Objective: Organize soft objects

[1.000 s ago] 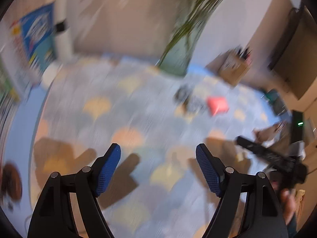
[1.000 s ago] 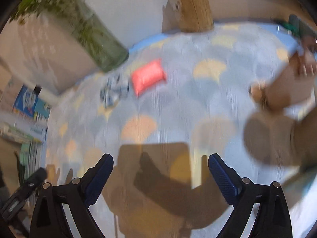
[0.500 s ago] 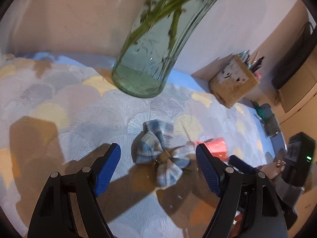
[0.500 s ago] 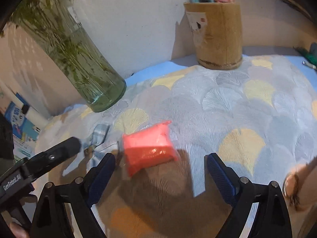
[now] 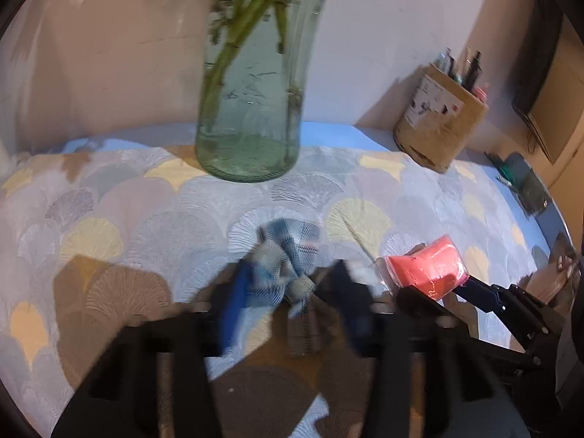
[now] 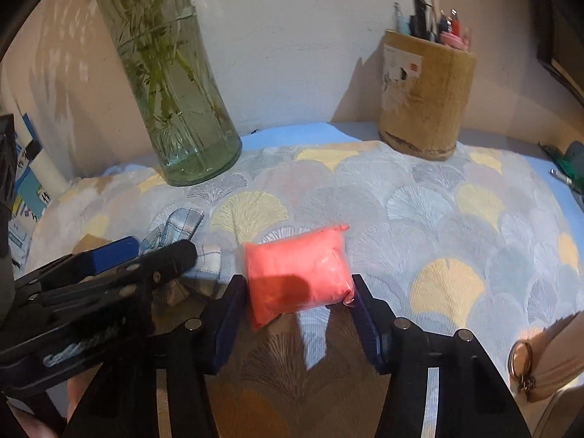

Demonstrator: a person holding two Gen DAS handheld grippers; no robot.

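left gripper closing around plaid fabric bow on patterned tablecloth, blurred, contact unclear; right gripper closing with pads against sides of pink packet, just beside the bow; glass vase behind.

left wrist: close, downward | right wrist: close, downward | shared: vase

No legible text anywhere.
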